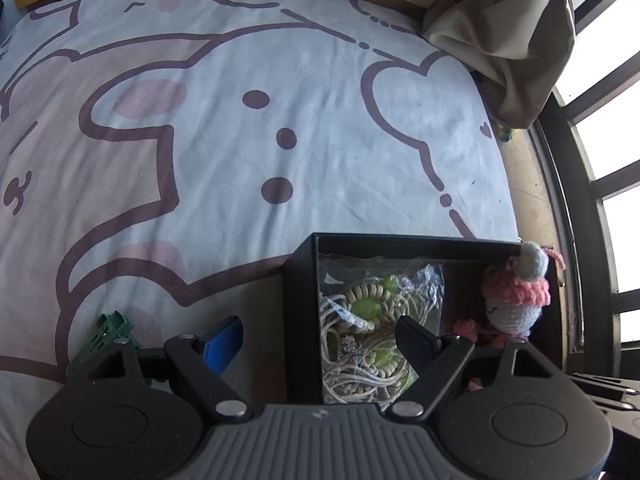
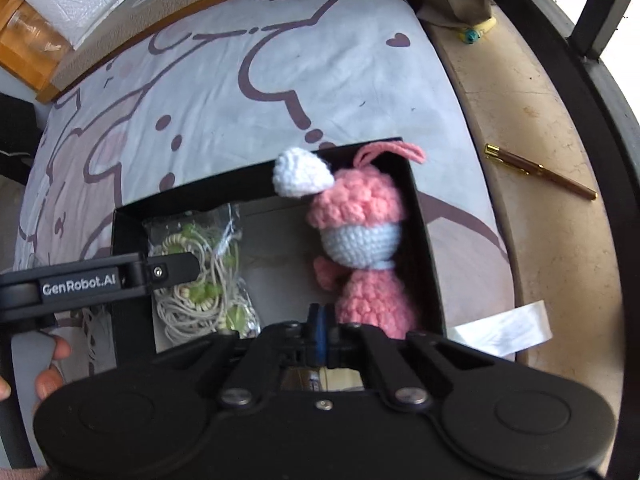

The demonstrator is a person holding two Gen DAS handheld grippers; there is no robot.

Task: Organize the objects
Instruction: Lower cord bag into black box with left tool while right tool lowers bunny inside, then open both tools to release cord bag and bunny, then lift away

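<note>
A black open box (image 1: 400, 242) (image 2: 192, 200) lies on the bed sheet. Inside it, on the left, is a clear bag of cream cord and green beads (image 1: 372, 320) (image 2: 200, 280). A pink and white crochet doll (image 1: 516, 300) (image 2: 360, 240) stands against the box's right wall. My left gripper (image 1: 318, 338) is open and straddles the box's left wall, with one finger outside it and the other over the bag. My right gripper (image 2: 320, 330) is shut, its blue pads together low in the box just left of the doll's base, with nothing visible between them.
A green plastic clip (image 1: 108, 340) lies on the sheet left of the box. On the stone ledge to the right are a brown pen (image 2: 540, 172) and a white paper strip (image 2: 500, 330). A curtain (image 1: 500, 20) and window bars stand beyond. A hand (image 2: 52, 364) holds the left gripper.
</note>
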